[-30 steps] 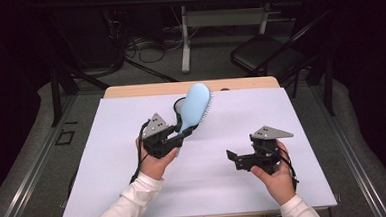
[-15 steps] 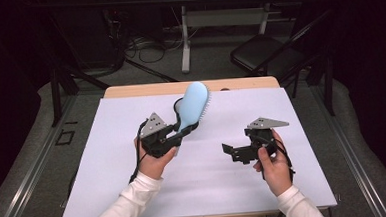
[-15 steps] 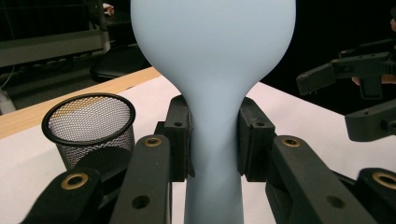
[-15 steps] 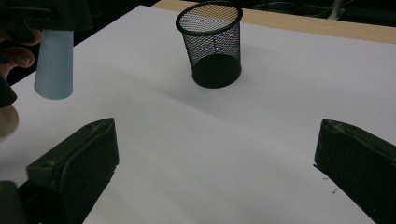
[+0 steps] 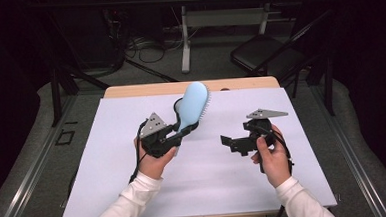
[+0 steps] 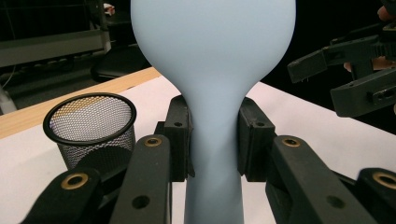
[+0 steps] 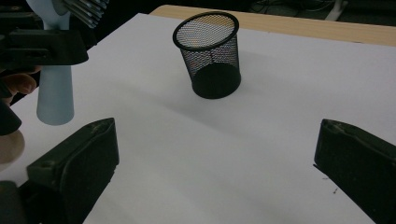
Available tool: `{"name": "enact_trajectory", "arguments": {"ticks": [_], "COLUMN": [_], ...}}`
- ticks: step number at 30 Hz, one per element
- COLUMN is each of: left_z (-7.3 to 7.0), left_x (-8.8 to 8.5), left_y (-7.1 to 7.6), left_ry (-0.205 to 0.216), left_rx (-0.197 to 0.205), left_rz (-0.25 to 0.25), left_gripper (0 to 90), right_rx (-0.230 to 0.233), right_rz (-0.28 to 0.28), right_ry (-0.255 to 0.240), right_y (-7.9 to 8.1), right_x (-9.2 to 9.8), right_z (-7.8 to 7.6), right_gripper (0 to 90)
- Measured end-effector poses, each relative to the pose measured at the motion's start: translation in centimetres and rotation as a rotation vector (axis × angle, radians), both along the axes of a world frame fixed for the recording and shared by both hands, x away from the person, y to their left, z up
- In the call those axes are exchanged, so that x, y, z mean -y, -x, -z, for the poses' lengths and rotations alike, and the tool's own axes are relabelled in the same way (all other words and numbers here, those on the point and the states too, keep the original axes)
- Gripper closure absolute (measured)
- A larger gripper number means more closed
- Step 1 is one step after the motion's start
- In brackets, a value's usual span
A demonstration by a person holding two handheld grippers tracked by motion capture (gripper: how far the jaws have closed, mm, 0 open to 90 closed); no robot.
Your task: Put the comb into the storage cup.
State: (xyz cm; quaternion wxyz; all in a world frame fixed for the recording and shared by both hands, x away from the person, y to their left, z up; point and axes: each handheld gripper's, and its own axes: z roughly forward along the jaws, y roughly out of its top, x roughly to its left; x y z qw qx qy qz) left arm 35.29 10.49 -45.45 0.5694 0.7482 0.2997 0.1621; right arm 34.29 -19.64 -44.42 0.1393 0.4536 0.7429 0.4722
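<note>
**Right gripper shifted left, toward the brush**

Right gripper [image 5: 231,142] now sits nearer table centre than a second ago, jaws spread wide, nothing between them. Left gripper [image 6: 214,140] clamps the pale blue hairbrush [image 5: 193,105] by its handle, head raised and tilted away. Black mesh cup [image 7: 208,53] stands upright on the white table sheet [image 5: 205,183].

White long sleeves are worn on both forearms, ending at the wrists. The left gripper [image 5: 175,138] is built of matte black parts, topped by a grey three-cornered plate dotted with small holes; a black cable is looped below it. The right gripper [image 5: 231,142] is made the same way, black with a grey plate and black cable. Brass-ringed screw holes are set into the black jaw links in the left gripper view.
</note>
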Motion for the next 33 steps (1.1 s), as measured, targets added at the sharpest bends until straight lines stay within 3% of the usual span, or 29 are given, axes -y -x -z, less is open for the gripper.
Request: {"name": "enact_trajectory", "arguments": {"ticks": [33], "left_z": [0.5], "left_x": [0.1], "left_y": [-0.2], "left_ry": [-0.008], "left_rx": [-0.003], "left_rz": [-0.016], "left_gripper": [69.5], "right_rx": [-0.068], "right_rz": [-0.069], "right_ry": [-0.093], "right_y": [-2.4], "right_x": [-1.8], "right_z": [-3.6], "right_gripper": [0.0]}}
